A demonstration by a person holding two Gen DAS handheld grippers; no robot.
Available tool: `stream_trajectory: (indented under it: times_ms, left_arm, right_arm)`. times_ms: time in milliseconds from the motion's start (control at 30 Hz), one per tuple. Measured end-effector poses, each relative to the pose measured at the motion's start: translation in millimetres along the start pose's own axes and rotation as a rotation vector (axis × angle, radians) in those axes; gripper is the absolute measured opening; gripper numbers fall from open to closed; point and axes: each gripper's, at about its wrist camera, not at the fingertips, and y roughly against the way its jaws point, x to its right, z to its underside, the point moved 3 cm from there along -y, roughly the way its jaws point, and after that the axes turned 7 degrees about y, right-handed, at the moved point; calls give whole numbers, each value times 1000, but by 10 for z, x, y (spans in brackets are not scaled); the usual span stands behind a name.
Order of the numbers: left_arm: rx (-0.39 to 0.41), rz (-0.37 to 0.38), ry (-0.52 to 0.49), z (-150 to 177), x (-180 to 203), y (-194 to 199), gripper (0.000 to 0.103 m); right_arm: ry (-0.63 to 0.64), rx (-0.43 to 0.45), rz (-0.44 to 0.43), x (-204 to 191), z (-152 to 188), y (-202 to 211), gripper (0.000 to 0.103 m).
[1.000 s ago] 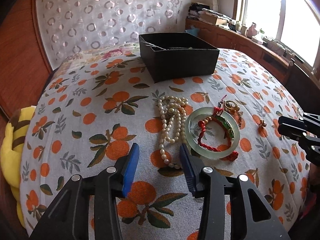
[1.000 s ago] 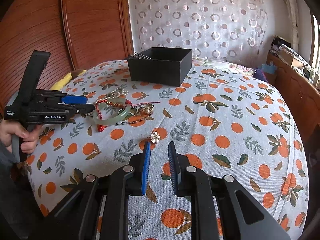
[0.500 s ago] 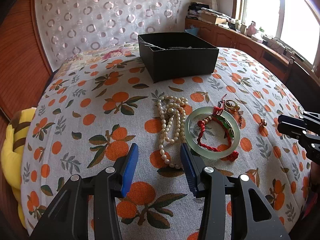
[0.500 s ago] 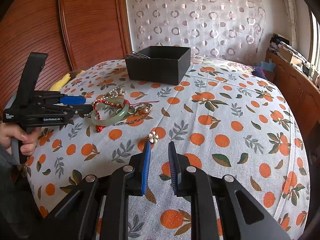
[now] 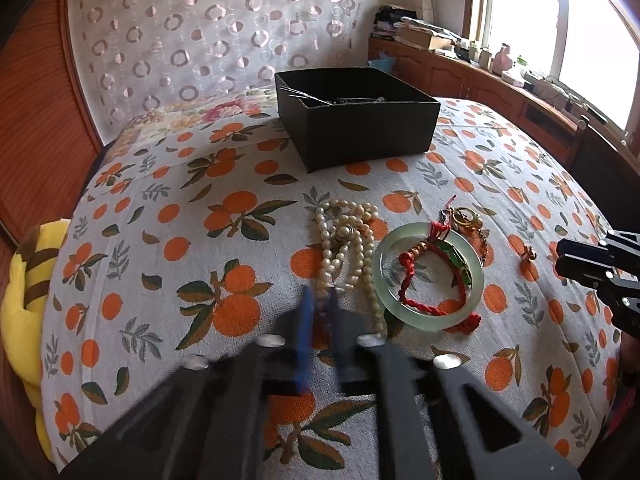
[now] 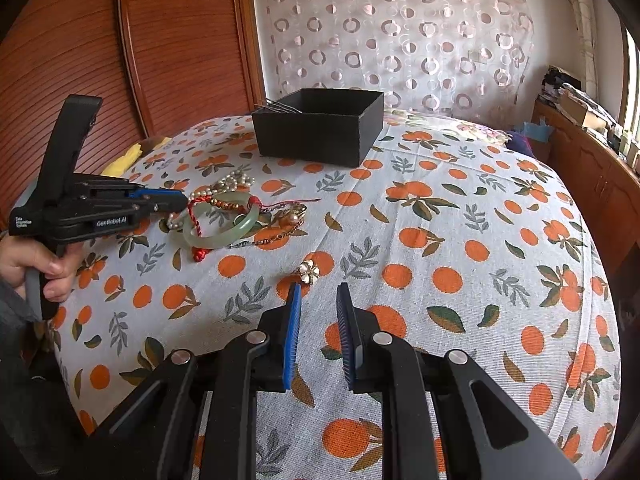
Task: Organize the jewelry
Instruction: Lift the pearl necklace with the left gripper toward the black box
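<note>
My left gripper (image 5: 320, 296) is shut and motion-blurred, its tips at the near end of the pearl necklace (image 5: 348, 240). Whether a strand is pinched I cannot tell. From the right wrist view the left gripper (image 6: 182, 200) sits over the pearl necklace (image 6: 234, 180) beside the jade bangle (image 6: 224, 238). The jade bangle (image 5: 378, 272) rings a red cord bracelet (image 5: 416, 304), with gold pieces (image 5: 464, 216) behind it. My right gripper (image 6: 318, 296) stands slightly open and empty, just short of a small flower brooch (image 6: 308, 272). The right gripper (image 5: 560, 258) shows at the right edge. A black box (image 5: 360, 136) stands behind.
All of this lies on a bed under an orange-print cloth (image 6: 460, 240). A yellow plush (image 5: 20, 308) lies off its left edge. A wooden cabinet (image 5: 500, 84) with clutter runs under the window. A person's hand (image 6: 44, 264) holds the left gripper's handle.
The left gripper's jaws have snapped together from wide apart. Neither hand has shifted, and the jewelry lies where it was.
</note>
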Motion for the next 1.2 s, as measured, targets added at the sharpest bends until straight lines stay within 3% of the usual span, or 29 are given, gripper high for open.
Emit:
stream_trajectory:
  times_ms: [100, 267, 367, 467, 567, 667, 800, 1033, 1200]
  left_arm:
    - [3, 27, -6, 8, 1, 42, 4]
    - [89, 69, 58, -18, -75, 383, 4]
    - [148, 79, 84, -39, -130, 629, 4]
    - [210, 71, 112, -76, -209, 851, 4]
    - [272, 27, 110, -123, -249, 1032, 4]
    - [308, 19, 111, -169, -279, 1174, 4]
    - [349, 12, 117, -206, -336, 1345, 4]
    - [381, 12, 124, -238, -393, 1517, 4]
    - [384, 10, 124, -242, -401, 1537, 4]
  right_arm:
    - [3, 1, 1, -7, -1, 1, 20]
    - [14, -5, 14, -31, -15, -15, 21]
    - [51, -14, 39, -85, -44, -5, 36]
    - [64, -6, 6, -173, -120, 10, 37]
    - [92, 9, -18, -310, -246, 2, 49]
    - [109, 6, -80, -455, -369, -78, 53]
    - [151, -19, -111, -620, -512, -281, 75]
    - [187, -76, -166, -747, -695, -583, 76]
    - [196, -131, -187, -763, -725, -748, 87]
